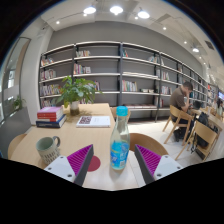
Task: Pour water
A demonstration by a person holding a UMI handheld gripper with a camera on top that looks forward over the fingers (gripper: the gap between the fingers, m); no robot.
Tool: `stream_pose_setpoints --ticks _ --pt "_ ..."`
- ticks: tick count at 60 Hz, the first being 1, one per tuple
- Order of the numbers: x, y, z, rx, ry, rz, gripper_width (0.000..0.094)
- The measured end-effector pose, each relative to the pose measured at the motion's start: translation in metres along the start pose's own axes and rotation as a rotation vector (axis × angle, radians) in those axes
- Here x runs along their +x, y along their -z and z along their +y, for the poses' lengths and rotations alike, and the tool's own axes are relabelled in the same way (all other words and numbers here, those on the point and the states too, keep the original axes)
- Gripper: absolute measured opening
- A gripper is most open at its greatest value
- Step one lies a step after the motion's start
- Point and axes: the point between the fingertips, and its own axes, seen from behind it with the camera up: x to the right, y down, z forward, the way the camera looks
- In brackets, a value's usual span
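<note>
I hold my gripper (112,165) wide open, and the water bottle (120,140) stands upright on the table (95,130) between the two fingers, with a gap on each side. So I judge this is the grasping step, not the pouring yet. Next I must close on the bottle, then carry it left to the mug (47,149), which stands near.

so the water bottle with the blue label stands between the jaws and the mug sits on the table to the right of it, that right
Not quite. The gripper view shows the mug on the table to the left of the water bottle, beyond the left jaw, not to its right. The rest holds: the blue-labelled bottle stands upright between the open jaws of the gripper, with a gap at either side.
</note>
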Motion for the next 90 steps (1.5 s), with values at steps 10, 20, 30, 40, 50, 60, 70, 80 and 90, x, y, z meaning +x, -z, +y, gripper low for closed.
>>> stream_pose_setpoints --ticks 10,20,30,40,50,60,70,80,90 --pt "0.015 -0.071 -0.014 0.041 0.012 0.007 0.0840" --pt "0.012 -0.119 -0.012 0.083 0.017 -0.006 0.0662" --pt "0.013 -0.121 -0.015 0.139 -0.026 -0.011 0.0451" --pt "0.014 -0.121 -0.017 0.191 0.001 0.009 0.0305" --pt "0.015 -0.122 -0.019 0.178 0.043 0.061 0.0304" --pt "-0.002 -0.108 -0.043 0.141 0.281 0.102 0.0303" --pt "-0.062 -0.096 -0.073 0.116 0.737 0.118 0.0304" --pt "-0.114 -0.093 -0.071 0.095 1.197 0.107 0.0303" --pt "-0.142 -0.089 -0.061 0.070 1.575 0.101 0.0304"
